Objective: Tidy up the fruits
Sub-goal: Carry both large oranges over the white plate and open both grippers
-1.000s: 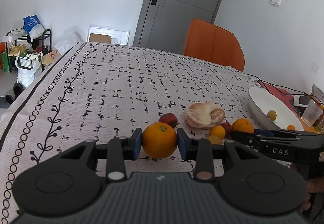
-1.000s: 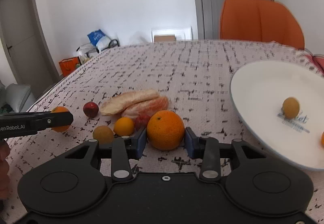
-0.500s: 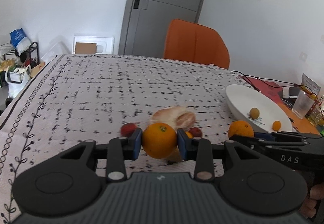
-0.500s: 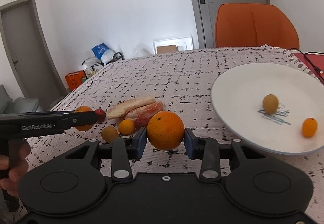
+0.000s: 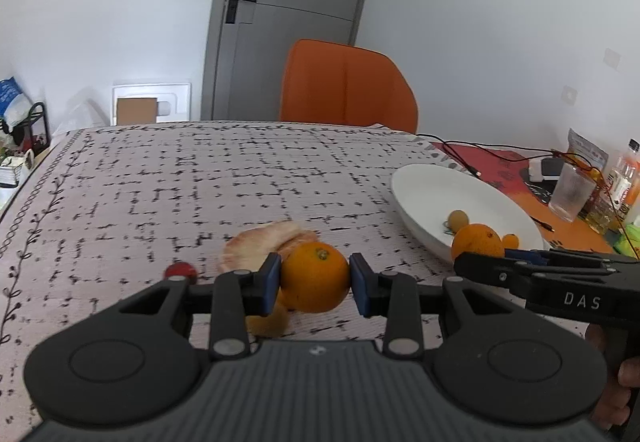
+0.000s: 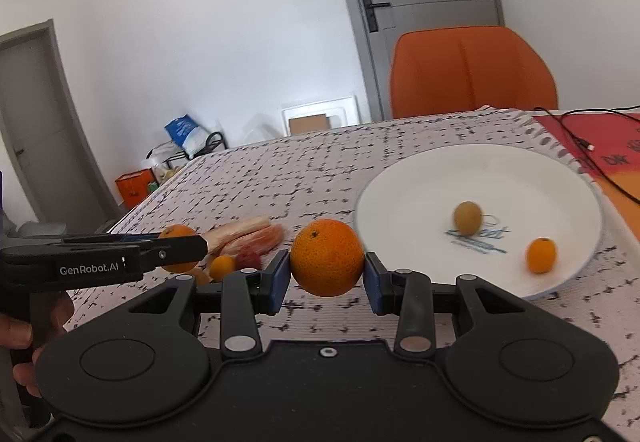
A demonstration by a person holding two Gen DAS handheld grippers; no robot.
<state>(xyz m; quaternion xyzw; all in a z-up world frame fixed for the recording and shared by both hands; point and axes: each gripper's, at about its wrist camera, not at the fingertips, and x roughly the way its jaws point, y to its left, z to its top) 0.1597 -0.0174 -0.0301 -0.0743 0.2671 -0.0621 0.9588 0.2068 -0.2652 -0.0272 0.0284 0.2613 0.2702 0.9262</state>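
My left gripper [image 5: 314, 278] is shut on an orange [image 5: 315, 277] and holds it above the table. My right gripper [image 6: 326, 270] is shut on another orange [image 6: 327, 257], also lifted, just left of the white plate [image 6: 420, 186]. The plate holds a brownish round fruit [image 6: 468, 218] and a small orange fruit [image 6: 541, 255]. On the cloth lie peeled pomelo pieces [image 5: 264, 244], a red fruit [image 5: 181, 271] and small orange fruits [image 6: 222, 267]. The right gripper with its orange shows in the left wrist view [image 5: 478, 242], at the plate's [image 5: 416, 198] near edge.
An orange chair [image 5: 346, 86] stands at the table's far side. A red mat with cables, a glass [image 5: 570, 194] and bottles sit right of the plate. The patterned tablecloth [image 5: 200, 178] stretches far and left.
Both grippers have risen with their oranges and moved right toward the plate. The loose fruits now lie lower and further left in both views.
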